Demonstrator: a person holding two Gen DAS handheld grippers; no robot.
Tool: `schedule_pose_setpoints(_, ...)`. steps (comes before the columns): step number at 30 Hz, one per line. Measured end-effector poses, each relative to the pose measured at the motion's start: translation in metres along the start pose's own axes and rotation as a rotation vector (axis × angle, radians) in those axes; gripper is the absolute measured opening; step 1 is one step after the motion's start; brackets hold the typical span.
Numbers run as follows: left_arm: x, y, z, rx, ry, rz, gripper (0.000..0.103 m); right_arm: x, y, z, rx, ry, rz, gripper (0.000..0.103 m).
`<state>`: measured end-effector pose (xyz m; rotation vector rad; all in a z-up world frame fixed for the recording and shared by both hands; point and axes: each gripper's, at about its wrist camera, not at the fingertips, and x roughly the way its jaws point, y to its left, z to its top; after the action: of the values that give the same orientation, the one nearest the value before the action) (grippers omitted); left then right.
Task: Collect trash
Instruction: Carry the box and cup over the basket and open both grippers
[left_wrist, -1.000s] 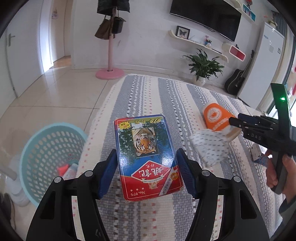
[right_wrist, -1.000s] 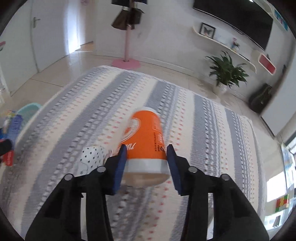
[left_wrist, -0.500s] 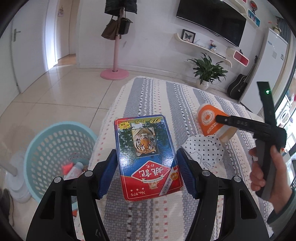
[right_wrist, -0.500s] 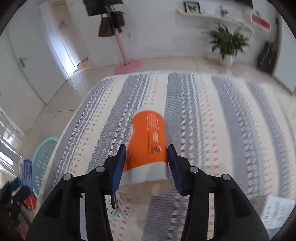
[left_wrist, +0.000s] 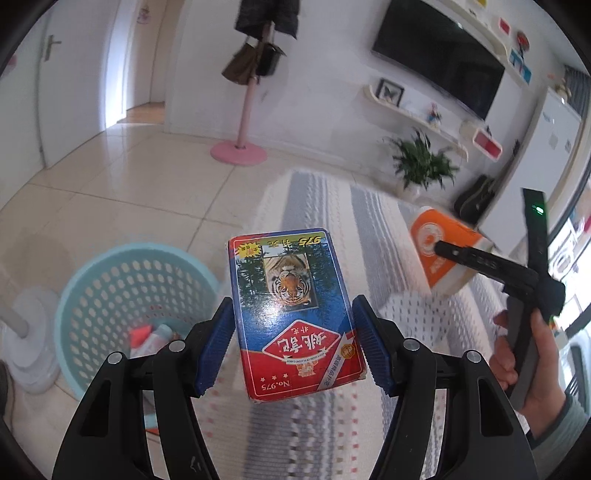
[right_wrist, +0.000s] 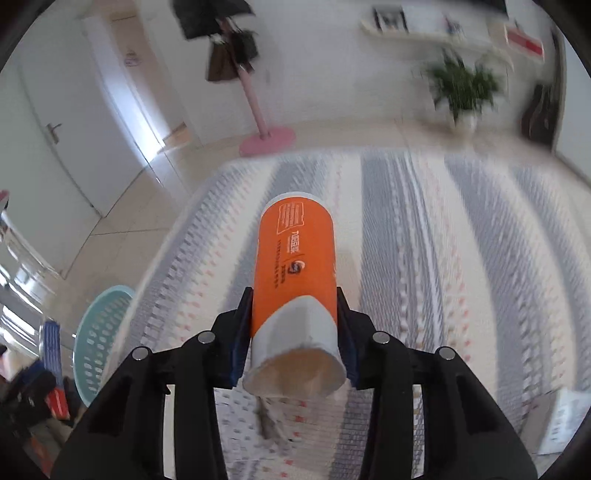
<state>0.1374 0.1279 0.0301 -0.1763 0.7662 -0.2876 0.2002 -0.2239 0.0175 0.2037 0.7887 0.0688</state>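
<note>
My left gripper (left_wrist: 293, 341) is shut on a blue and red card box with a tiger picture (left_wrist: 291, 314), held in the air over the left edge of the striped bed. My right gripper (right_wrist: 293, 328) is shut on an orange and white paper cup (right_wrist: 295, 280), lifted above the bed; it also shows in the left wrist view (left_wrist: 443, 254). The light blue perforated trash basket (left_wrist: 110, 291) stands on the floor left of the bed with some trash inside, and appears in the right wrist view (right_wrist: 99, 343).
The striped bedspread (right_wrist: 443, 240) fills the right. A white polka-dot item (left_wrist: 413, 314) lies on the bed. Papers (right_wrist: 561, 417) lie at the bed's right edge. A pink coat stand (left_wrist: 240, 147), a potted plant (left_wrist: 421, 166) and a white fan base (left_wrist: 26, 332) stand on the floor.
Both grippers have risen and swung left toward the basket, each carrying its item. The cup has lifted off the bed; the basket looms larger in the left wrist view.
</note>
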Motion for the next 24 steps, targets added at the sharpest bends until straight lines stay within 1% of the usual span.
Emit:
schedule_pose_setpoints(3, -0.019, 0.023, 0.018, -0.040, -0.042, 0.018, 0.062, -0.026, 0.045, 0.013, -0.092, -0.071, 0.039, 0.038)
schedule_pose_setpoints(4, -0.025, 0.031, 0.024, -0.054, -0.059, 0.025, 0.062, -0.034, 0.067, 0.016, -0.130, -0.092, 0.069, 0.038)
schedule_pose_setpoints(7, -0.045, 0.063, 0.040, -0.082, -0.099, 0.071, 0.062, -0.044, 0.121, 0.019, -0.204, -0.110, 0.161, 0.038)
schedule_pose_setpoints(8, -0.049, 0.073, 0.043, -0.086, -0.108, 0.094, 0.062, -0.044, 0.135, 0.018, -0.221, -0.111, 0.179, 0.038)
schedule_pose_setpoints(10, -0.055, 0.098, 0.048, -0.107, -0.114, 0.133, 0.062, -0.036, 0.170, 0.013, -0.249, -0.086, 0.236, 0.038)
schedule_pose_setpoints(12, -0.054, 0.124, 0.047, -0.147, -0.109, 0.165, 0.062, -0.026, 0.196, 0.007, -0.264, -0.060, 0.264, 0.038)
schedule_pose_setpoints(14, -0.047, 0.142, 0.043, -0.183, -0.091, 0.207, 0.062, -0.012, 0.217, -0.004, -0.274, -0.029, 0.271, 0.040)
schedule_pose_setpoints(15, -0.041, 0.153, 0.035, -0.217, -0.077, 0.236, 0.062, -0.002, 0.228, -0.010, -0.273, -0.008, 0.273, 0.040)
schedule_pose_setpoints(16, -0.034, 0.163, 0.027, -0.252, -0.065, 0.230, 0.062, 0.008, 0.237, -0.018, -0.272, 0.024, 0.291, 0.040)
schedule_pose_setpoints(17, -0.023, 0.171, 0.015, -0.281, -0.041, 0.209, 0.062, 0.014, 0.244, -0.023, -0.274, 0.040, 0.295, 0.040)
schedule_pose_setpoints(18, -0.013, 0.175, 0.011, -0.279, -0.017, 0.202, 0.062, 0.021, 0.250, -0.029, -0.278, 0.055, 0.294, 0.040)
schedule_pose_setpoints(20, -0.004, 0.185, 0.005, -0.290, -0.005, 0.241, 0.062, 0.035, 0.260, -0.040, -0.278, 0.086, 0.297, 0.040)
schedule_pose_setpoints(23, 0.006, 0.191, 0.004, -0.322, 0.014, 0.231, 0.063, 0.046, 0.265, -0.049, -0.273, 0.120, 0.293, 0.042)
schedule_pose_setpoints(24, 0.008, 0.190, 0.004, -0.310, 0.016, 0.233, 0.064, 0.049, 0.268, -0.052, -0.273, 0.126, 0.287, 0.043)
